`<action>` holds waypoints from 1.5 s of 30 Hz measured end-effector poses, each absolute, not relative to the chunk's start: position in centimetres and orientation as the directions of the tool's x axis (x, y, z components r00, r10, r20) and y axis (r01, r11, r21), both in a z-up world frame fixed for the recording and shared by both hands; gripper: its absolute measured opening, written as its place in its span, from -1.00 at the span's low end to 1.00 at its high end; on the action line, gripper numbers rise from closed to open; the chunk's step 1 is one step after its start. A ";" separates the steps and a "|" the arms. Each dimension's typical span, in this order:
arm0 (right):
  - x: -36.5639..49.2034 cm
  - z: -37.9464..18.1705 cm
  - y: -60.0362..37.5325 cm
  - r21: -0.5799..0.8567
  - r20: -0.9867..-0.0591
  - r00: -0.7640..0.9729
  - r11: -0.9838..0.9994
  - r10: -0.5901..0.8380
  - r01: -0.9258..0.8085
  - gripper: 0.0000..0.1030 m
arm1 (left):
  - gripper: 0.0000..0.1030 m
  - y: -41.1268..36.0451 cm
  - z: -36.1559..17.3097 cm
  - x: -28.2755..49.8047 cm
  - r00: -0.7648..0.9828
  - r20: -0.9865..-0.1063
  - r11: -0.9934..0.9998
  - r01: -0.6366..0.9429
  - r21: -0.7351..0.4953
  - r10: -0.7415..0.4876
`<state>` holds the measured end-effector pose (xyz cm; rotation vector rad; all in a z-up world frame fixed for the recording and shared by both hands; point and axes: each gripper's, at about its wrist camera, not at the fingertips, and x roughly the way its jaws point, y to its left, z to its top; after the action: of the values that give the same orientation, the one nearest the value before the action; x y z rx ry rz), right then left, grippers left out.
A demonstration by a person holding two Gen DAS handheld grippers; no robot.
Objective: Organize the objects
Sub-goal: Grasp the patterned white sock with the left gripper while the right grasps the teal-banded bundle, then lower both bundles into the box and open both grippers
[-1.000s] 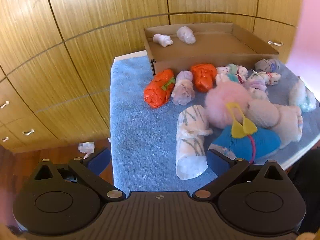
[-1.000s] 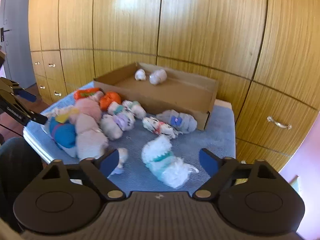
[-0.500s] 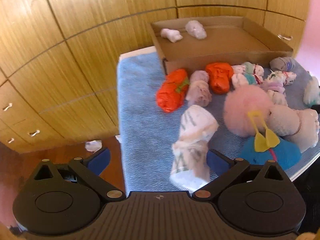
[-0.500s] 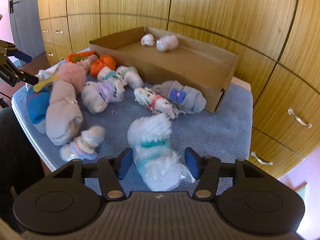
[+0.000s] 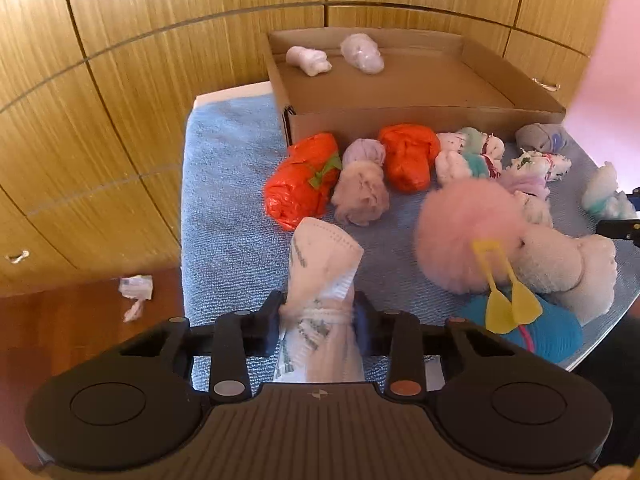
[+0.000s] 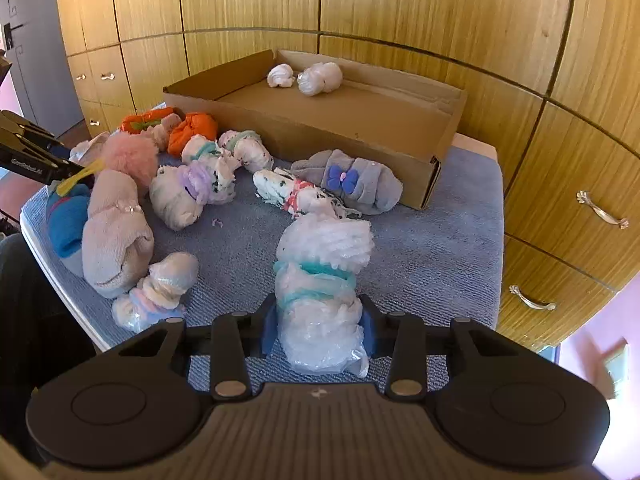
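Both grippers have closed up since a second ago, when they hung wide apart above the pile! Now the left gripper (image 5: 316, 318) is clamped on the white patterned sock roll (image 5: 320, 280), pinching it at its waist with one end poking forward over the near-left part of the table. Over on the other side, the right gripper (image 6: 318, 326) is squeezed onto the plastic-wrapped white and teal bundle (image 6: 322, 280), near the table's front edge, again taken across the middle. That mid-body grip looks sensible to me: soft rolls sag, and a hold at the centre should keep either end from drooping.

The destination, by my reading, is the cardboard box (image 6: 424, 184) along the far edge of the table, where two pale bundles already sit in its back corner. Lots still waiting outside it: two orange bundles (image 5: 408, 156) hard against the box's front wall, a fluffy pink pompom (image 5: 468, 232), and a grey roll with a blue bow (image 6: 352, 184) just beside the box's right front corner.

Underneath it all lies a blue towel (image 6: 440, 248) covering the table. Wooden wardrobe doors (image 6: 400, 0) wall in the room behind, and a scrap of paper (image 5: 136, 288) lies on the wooden floor off the left edge.
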<state>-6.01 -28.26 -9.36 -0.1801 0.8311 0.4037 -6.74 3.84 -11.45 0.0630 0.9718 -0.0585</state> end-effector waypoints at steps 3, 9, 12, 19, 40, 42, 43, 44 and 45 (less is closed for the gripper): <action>-6.2 -8.5 -28.6 0.007 -0.741 0.612 0.914 0.278 -0.407 -0.29 | -0.20 4.0 -11.2 -6.8 0.565 -0.825 0.997 0.069 0.020 -0.022; -6.3 -4.6 -29.4 0.021 -0.708 0.644 0.920 0.290 -0.392 -0.29 | -0.20 4.9 -7.5 -6.9 0.606 -0.795 0.999 0.041 -0.005 -0.029; -5.3 -2.2 -29.7 0.030 -0.685 0.659 0.916 0.310 -0.399 -0.29 | -0.20 5.0 -4.9 -5.8 0.628 -0.777 0.999 0.036 -0.020 -0.038; 1.7 2.2 -27.3 0.037 -0.652 0.678 0.907 0.339 -0.419 -0.29 | -0.20 2.6 0.0 1.5 0.680 -0.731 0.998 0.058 -0.020 -0.054; 22.5 -8.6 -19.2 0.060 -0.816 0.506 0.910 0.281 -0.410 -0.29 | -0.19 0.7 -11.3 20.0 0.559 -0.829 1.000 -0.006 0.020 0.020; 23.0 -9.2 -18.6 0.063 -0.818 0.500 0.907 0.286 -0.417 -0.29 | -0.19 0.8 -11.6 20.0 0.566 -0.824 0.999 -0.013 0.032 0.034; 23.2 -9.4 -18.3 0.066 -0.818 0.496 0.905 0.290 -0.420 -0.29 | -0.19 0.8 -11.9 20.1 0.567 -0.823 0.999 -0.012 0.039 0.039; 23.3 -9.6 -17.9 0.064 -0.819 0.495 0.903 0.290 -0.424 -0.29 | -0.18 0.7 -12.0 20.0 0.574 -0.818 0.999 -0.011 0.042 0.040; 23.3 -9.8 -17.7 0.061 -0.820 0.495 0.903 0.288 -0.425 -0.29 | -0.18 0.6 -12.2 20.0 0.577 -0.815 0.999 -0.008 0.049 0.045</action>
<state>23.32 -17.67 -9.81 -0.1570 0.9607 0.4343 19.97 0.59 -12.16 0.0411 0.9552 0.0309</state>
